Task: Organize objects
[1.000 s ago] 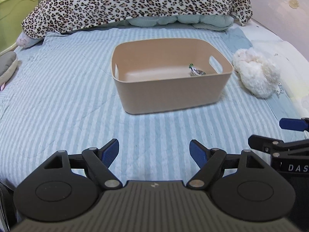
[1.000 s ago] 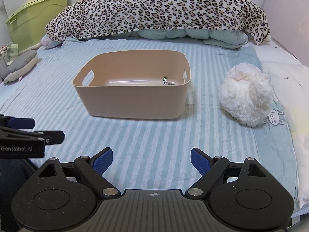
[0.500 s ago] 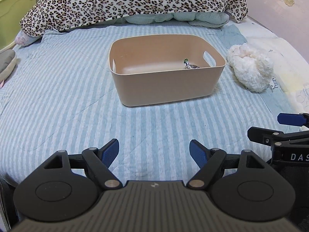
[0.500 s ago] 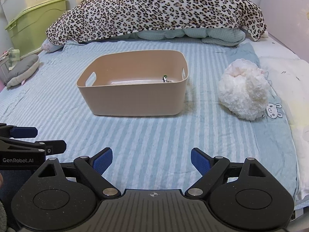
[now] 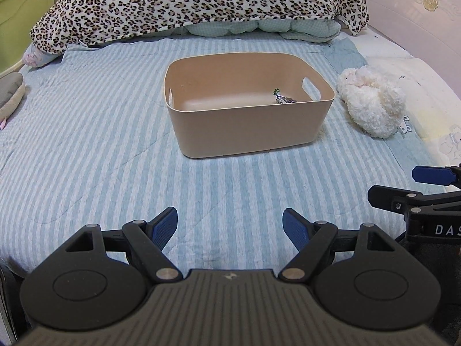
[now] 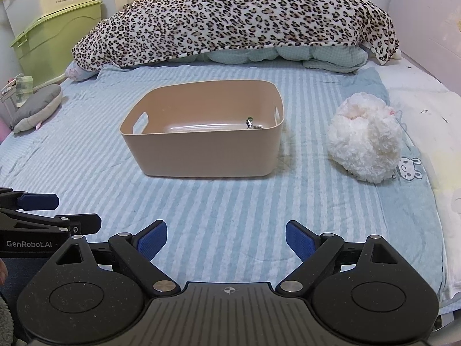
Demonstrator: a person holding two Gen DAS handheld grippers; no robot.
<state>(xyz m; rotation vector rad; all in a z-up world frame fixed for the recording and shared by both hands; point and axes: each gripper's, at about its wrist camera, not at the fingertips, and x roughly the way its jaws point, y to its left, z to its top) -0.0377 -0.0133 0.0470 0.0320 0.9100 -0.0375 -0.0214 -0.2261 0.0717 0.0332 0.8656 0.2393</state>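
Note:
A tan plastic bin (image 5: 247,128) (image 6: 201,155) stands in the middle of the striped bed. A small shiny object with a green tip (image 5: 281,98) (image 6: 250,123) lies inside it near the right wall. A white fluffy plush (image 5: 371,103) (image 6: 366,141) lies on the bed to the right of the bin. My left gripper (image 5: 230,225) is open and empty, low over the bed's near edge, well short of the bin. My right gripper (image 6: 226,239) is open and empty, beside the left one, also well short of the bin.
A leopard-print duvet (image 5: 187,3) (image 6: 236,17) is piled across the far end of the bed. A grey cushion (image 6: 37,106) lies at the left edge. Green storage boxes (image 6: 54,37) stand beyond the left side. A white pillow (image 6: 426,106) lies along the right.
Both grippers have pulled back from the bin, which now looks smaller and farther away. Both stay open and empty.

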